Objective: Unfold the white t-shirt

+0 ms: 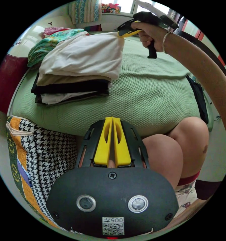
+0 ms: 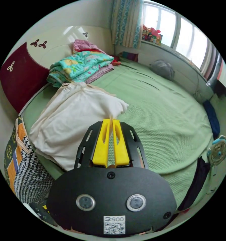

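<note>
**Right gripper pinched a corner of the white T-shirt atop the stack**

At the left of the left gripper view, a houndstooth-and-orange patterned fabric bag (image 1: pixel 40 160) leaned against the side of the green textured bed cover (image 1: pixel 155 100), probably parked there as clutter, clear of the folding surface. Above it sat a stack of folded garments (image 1: pixel 72 93), dark and pale layers alternating, and the folded white cotton T-shirt (image 1: pixel 85 56) lay on top, the first piece within reach. Behind the stack, a folded teal floral quilt (image 1: pixel 51 41) rested near the headboard.

In the middle, the left gripper (image 1: pixel 112 120) hung off the bed edge with its yellow jaws pressed together on nothing, seemingly waiting until a second corner came free.

Further right, the right gripper (image 1: pixel 121 33) was held in the person's hand (image 1: pixel 149 31) over the T-shirt's far corner. In the right gripper view, its own jaws (image 2: pixel 111 121) were closed together with a peak of the T-shirt (image 2: pixel 75 118) cloth rising from their tips. That grip looked suited to lifting one edge so the fold could open. The shirt remained folded on the stack, so the unfolding had barely begun.
</note>
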A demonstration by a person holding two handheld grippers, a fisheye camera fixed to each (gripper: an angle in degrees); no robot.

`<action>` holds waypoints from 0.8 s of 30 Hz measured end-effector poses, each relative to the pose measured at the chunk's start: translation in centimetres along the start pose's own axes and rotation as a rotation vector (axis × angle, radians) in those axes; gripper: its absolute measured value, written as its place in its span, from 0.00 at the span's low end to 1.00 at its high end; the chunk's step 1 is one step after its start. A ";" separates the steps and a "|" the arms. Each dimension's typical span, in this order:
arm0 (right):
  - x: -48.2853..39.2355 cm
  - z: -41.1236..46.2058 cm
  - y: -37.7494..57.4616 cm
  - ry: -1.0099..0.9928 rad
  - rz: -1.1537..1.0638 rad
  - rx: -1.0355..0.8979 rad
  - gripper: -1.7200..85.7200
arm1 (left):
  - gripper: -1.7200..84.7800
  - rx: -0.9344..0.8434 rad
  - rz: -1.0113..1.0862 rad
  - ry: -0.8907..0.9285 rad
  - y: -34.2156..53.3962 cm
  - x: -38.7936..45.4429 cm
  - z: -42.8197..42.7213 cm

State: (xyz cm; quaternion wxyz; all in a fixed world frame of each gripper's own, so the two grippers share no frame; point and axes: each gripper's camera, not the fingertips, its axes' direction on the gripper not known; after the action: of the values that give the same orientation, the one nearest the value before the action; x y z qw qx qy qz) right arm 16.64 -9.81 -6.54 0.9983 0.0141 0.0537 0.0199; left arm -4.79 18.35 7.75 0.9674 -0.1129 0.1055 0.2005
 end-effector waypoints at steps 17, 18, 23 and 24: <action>20.3 4.9 7.4 0.133 0.144 -0.305 0.09 | 0.06 0.021 0.109 0.050 -5.4 8.8 2.0; 20.0 5.0 9.2 0.092 0.135 -0.325 0.10 | 0.06 0.022 0.108 0.048 -5.7 9.0 2.1; 18.9 6.2 13.3 -0.029 0.214 -0.354 0.11 | 0.08 -0.020 0.104 0.021 -8.4 11.0 4.3; 19.0 7.0 13.5 -0.039 0.250 -0.369 0.11 | 0.08 -0.027 0.106 0.016 -8.6 11.2 4.5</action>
State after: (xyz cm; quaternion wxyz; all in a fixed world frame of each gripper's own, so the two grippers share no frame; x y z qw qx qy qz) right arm 35.72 4.25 -1.19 0.9746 -0.1617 0.0278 0.1526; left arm 9.53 15.93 10.77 0.9530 -0.1218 0.1161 0.2518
